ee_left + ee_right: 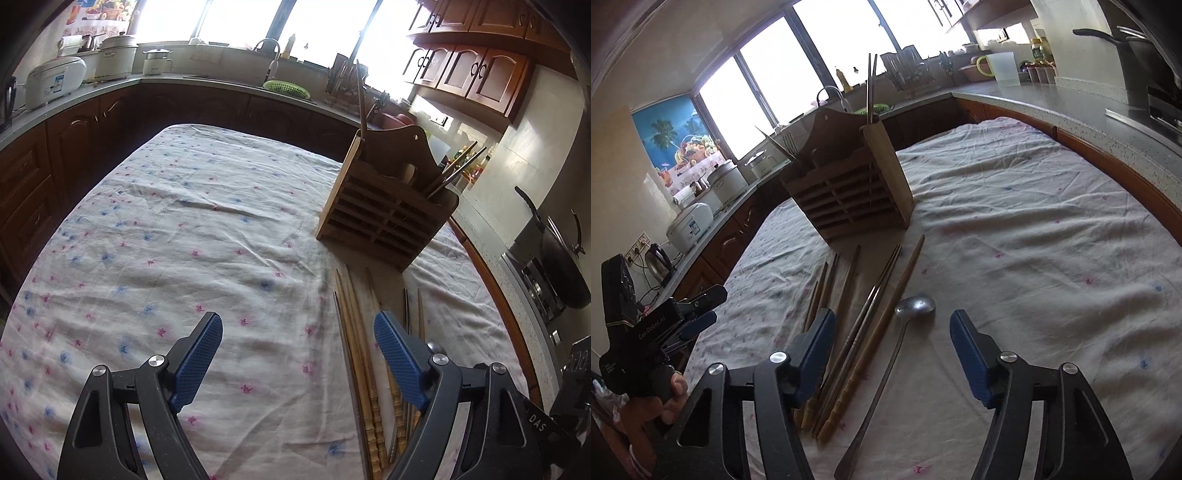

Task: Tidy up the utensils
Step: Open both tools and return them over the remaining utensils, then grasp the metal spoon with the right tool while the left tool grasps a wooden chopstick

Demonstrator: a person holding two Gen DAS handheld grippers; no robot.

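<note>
The wooden utensil holder (849,188) is standing upright on the cloth-covered tabletop (1034,229), and it is already carrying part of the load: I am counting two metal chopsticks (871,88) sticking up from its right end, and a fork (790,142) with at least one thin stick leaning out of its left end. So I am judging the job as partly done, with most of it still waiting.

What is left is lying loose on the cloth just in front of the holder, in a rough fan pointing toward it. In the right wrist view I am counting one metal spoon (912,306), one pair of metal chopsticks (875,295) lying side by side, and about five wooden chopsticks (905,273); the ones on the left are bunched and partly hidden, so that count is uncertain.

My right gripper (892,354) is hovering over this pile with its jaws partway apart, pinching nothing; the spoon handle and a few chopsticks are lying between and below them. My left gripper (298,360) is spread wide and empty, hanging above bare cloth with the chopsticks just beside its right finger.

Beyond the tabletop, kitchen counters and windows are wrapping around.
</note>
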